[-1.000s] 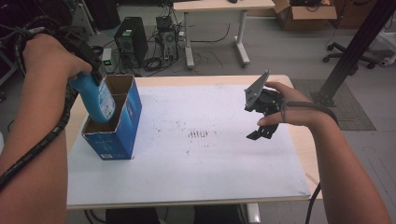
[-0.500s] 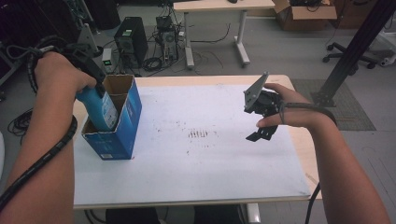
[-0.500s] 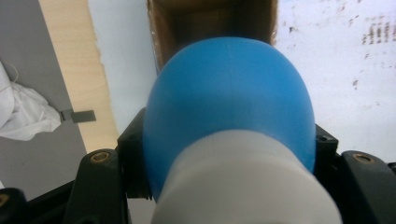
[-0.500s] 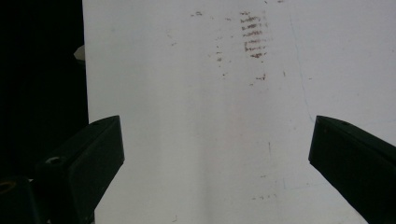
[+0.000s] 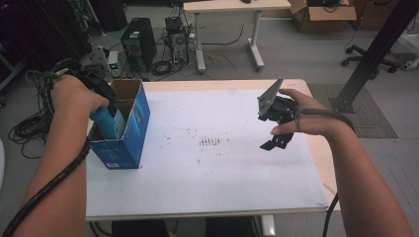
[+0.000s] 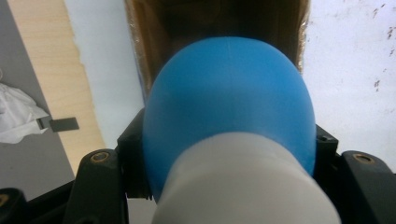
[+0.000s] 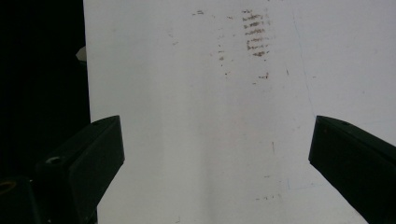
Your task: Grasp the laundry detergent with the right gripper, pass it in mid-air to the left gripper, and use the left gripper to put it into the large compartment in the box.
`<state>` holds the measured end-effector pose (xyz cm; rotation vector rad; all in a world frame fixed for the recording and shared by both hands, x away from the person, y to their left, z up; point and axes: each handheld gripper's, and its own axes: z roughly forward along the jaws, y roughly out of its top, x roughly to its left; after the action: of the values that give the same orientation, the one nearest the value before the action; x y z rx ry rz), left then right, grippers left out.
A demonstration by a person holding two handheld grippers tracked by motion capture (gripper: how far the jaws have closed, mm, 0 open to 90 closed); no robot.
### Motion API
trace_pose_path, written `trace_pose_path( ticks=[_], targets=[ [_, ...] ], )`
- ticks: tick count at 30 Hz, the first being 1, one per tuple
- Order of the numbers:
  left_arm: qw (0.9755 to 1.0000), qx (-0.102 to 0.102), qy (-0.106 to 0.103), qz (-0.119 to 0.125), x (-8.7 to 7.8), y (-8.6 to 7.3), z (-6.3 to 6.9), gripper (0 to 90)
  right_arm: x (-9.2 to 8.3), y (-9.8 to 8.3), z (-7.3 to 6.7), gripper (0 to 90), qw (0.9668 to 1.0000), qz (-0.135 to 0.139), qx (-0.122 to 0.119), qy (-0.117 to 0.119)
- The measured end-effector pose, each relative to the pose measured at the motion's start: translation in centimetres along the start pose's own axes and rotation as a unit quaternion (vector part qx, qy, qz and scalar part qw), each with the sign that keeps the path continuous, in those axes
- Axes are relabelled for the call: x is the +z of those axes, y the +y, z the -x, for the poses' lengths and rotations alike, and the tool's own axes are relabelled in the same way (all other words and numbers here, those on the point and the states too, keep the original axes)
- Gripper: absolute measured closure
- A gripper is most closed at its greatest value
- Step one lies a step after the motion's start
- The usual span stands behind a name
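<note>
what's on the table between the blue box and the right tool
Nothing but bare white tabletop with a patch of dark scuff marks, as the high view shows between the blue box and the right tool.

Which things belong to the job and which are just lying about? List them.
In the job: blue bottle, held by the left gripper; open blue box it goes into.
Lying about: right gripper, open over the table; computer tower; cardboard box.

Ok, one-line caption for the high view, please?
Left gripper lowers a blue bottle into an open blue cardboard box, while the right gripper hovers open above the white tabletop.
</note>
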<state>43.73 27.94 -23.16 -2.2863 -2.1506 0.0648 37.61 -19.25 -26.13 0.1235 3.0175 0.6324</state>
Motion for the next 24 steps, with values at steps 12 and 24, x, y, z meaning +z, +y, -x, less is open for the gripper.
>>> trace_pose_path(
  ticks=[12,24],
  targets=[
    [0.9999,0.002,0.001,-0.010,2.8,0.2,0.0,37.7,0.2,0.0,-0.1,3.4,1.0000,0.003,-0.004,0.001],
    [0.9999,-0.003,0.005,-0.014,4.6,0.2,0.0,37.7,0.5,-0.2,-0.2,3.4,1.0000,0.007,-0.006,0.000]
  ],
)
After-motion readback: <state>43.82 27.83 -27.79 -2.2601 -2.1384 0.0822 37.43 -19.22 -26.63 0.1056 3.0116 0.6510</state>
